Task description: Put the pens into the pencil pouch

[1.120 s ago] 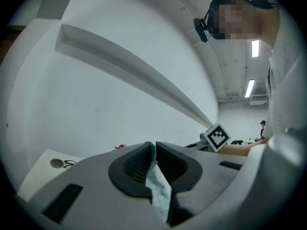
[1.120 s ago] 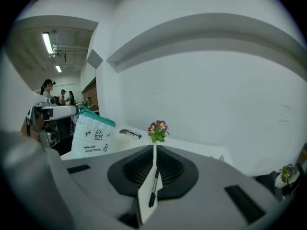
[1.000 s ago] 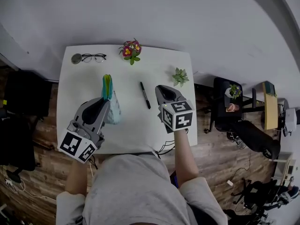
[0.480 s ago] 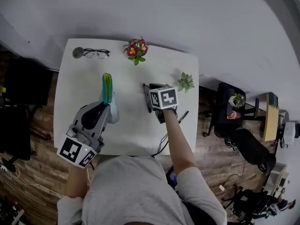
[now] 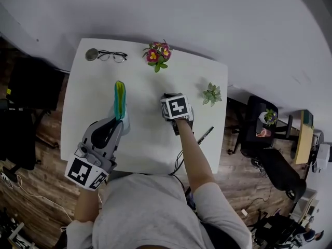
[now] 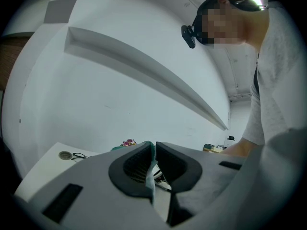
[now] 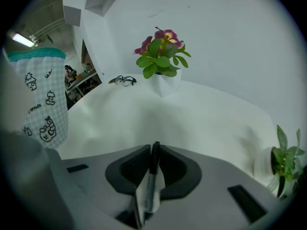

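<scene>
The left claw (image 6: 153,151) is narrowed onto a fold of the pencil pouch (image 5: 120,96). It pinches the fabric edge between its pads so the pouch stands upright just ahead of it, teal mouth uppermost (a limp bag would otherwise slump and close). The right claw (image 7: 154,150) tilts steeply down at the white table (image 5: 145,144). Its jaws are drawn together on a black pen (image 7: 152,176), which runs lengthwise through the gap and pokes out past the tips. The pouch shows up and to that claw's left, well apart. The pen looks gripped for lifting, and carrying it across to the pouch's mouth is probably next.
</scene>
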